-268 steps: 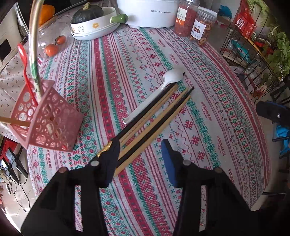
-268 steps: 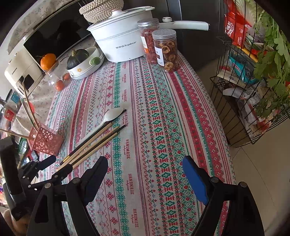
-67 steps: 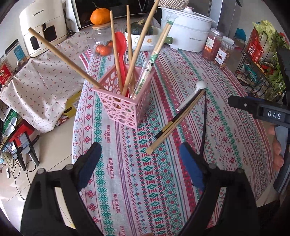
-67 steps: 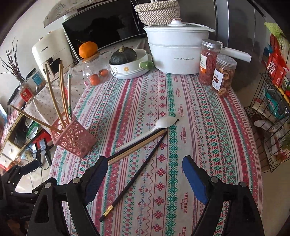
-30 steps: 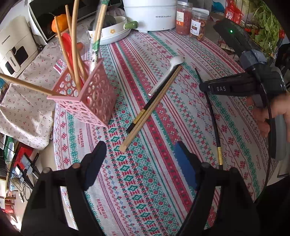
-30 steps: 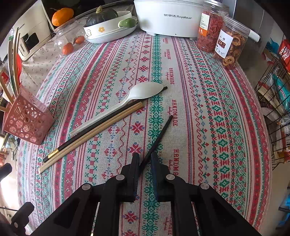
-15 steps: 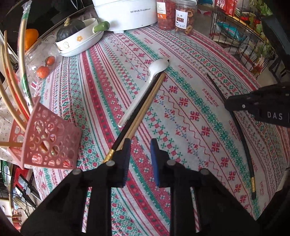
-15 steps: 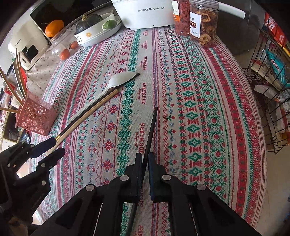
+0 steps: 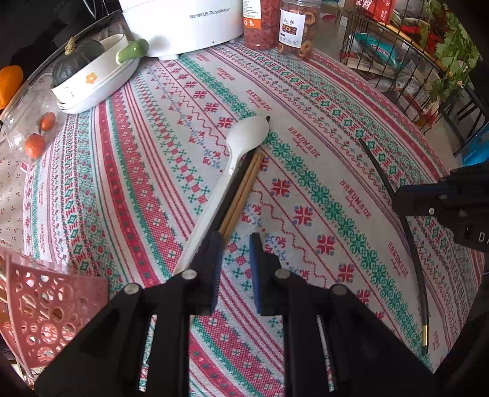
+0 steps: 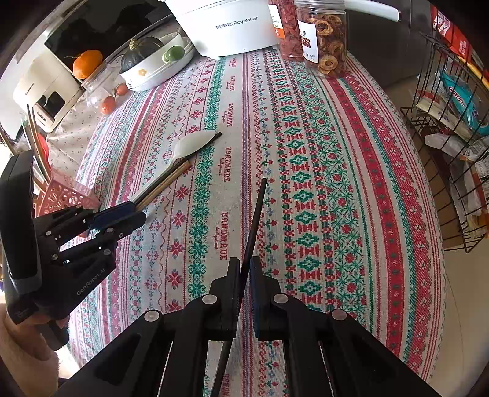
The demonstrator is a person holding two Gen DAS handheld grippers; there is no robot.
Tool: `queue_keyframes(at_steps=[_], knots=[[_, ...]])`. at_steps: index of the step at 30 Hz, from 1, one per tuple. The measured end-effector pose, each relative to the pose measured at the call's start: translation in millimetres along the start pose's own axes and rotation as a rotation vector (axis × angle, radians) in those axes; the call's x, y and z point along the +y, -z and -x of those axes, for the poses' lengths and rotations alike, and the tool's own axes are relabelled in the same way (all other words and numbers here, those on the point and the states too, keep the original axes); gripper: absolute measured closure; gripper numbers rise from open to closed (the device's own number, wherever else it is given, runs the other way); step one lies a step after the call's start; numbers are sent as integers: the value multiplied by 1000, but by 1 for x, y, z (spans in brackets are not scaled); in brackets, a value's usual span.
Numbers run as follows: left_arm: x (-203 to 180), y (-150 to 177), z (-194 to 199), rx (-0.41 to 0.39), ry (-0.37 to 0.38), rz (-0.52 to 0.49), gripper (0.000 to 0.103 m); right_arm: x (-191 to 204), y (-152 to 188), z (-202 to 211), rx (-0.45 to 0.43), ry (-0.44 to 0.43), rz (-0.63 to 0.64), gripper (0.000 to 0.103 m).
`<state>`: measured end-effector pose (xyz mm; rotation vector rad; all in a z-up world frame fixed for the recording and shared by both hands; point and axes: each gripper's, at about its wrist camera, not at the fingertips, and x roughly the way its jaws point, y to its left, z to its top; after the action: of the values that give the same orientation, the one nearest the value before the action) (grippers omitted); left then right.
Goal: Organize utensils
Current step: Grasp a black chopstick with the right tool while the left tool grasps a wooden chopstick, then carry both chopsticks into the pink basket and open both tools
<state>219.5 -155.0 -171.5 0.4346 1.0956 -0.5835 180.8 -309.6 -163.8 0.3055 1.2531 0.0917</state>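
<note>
My right gripper (image 10: 244, 271) is shut on a black chopstick (image 10: 255, 220) and holds it above the patterned tablecloth; it also shows in the left wrist view (image 9: 397, 213). My left gripper (image 9: 234, 244) is low over the near ends of a white spoon (image 9: 241, 140), a second black chopstick (image 9: 237, 180) and a pair of wooden chopsticks (image 9: 244, 186). Its jaws stand a narrow gap apart with nothing between them. The pink utensil basket (image 9: 45, 308) stands at the left edge; it also shows in the right wrist view (image 10: 61, 195).
A white cooker (image 10: 232, 27), two jars (image 10: 324, 42), a bowl with a squash (image 10: 152, 64) and a container of tomatoes (image 9: 33, 122) stand at the table's far side. A wire rack (image 10: 452, 122) stands to the right, beyond the table edge.
My left gripper has dropped closer to the near ends of the spoon and chopsticks, its jaws still narrowly apart. My right gripper holds the black chopstick, lifted slightly.
</note>
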Motion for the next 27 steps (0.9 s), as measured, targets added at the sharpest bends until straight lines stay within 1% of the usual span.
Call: queue_keyframes(at_steps=[2, 3, 4, 5, 9, 12, 15, 21, 24, 27], knots=[[-3, -5, -2, 11, 40, -19, 85, -1, 0, -1, 4, -1, -2, 97], [-6, -8, -7, 42, 62, -26, 85, 0, 0, -2, 6, -2, -4, 97], [-8, -10, -7, 32, 56, -33, 83, 0, -1, -3, 7, -3, -6, 97], [-10, -14, -10, 41, 50, -43, 83, 0, -1, -4, 8, -3, -7, 97], [-12, -24, -13, 54, 44, -32, 82, -2, 0, -5, 12, -4, -12, 97], [-17, -25, -9, 43, 18, -80, 81, -3, 0, -5, 14, -7, -17, 97], [-15, -24, -10, 52, -8, -99, 69, -6, 1, -6, 16, -11, -23, 97], [-13, -22, -12, 73, -9, -110, 67, -10, 0, -8, 20, -13, -28, 97], [-13, -18, -10, 80, 27, -117, 67, -11, 1, -9, 23, -10, -34, 97], [-14, -19, -12, 80, 31, -120, 67, -13, 1, -9, 22, -8, -37, 97]])
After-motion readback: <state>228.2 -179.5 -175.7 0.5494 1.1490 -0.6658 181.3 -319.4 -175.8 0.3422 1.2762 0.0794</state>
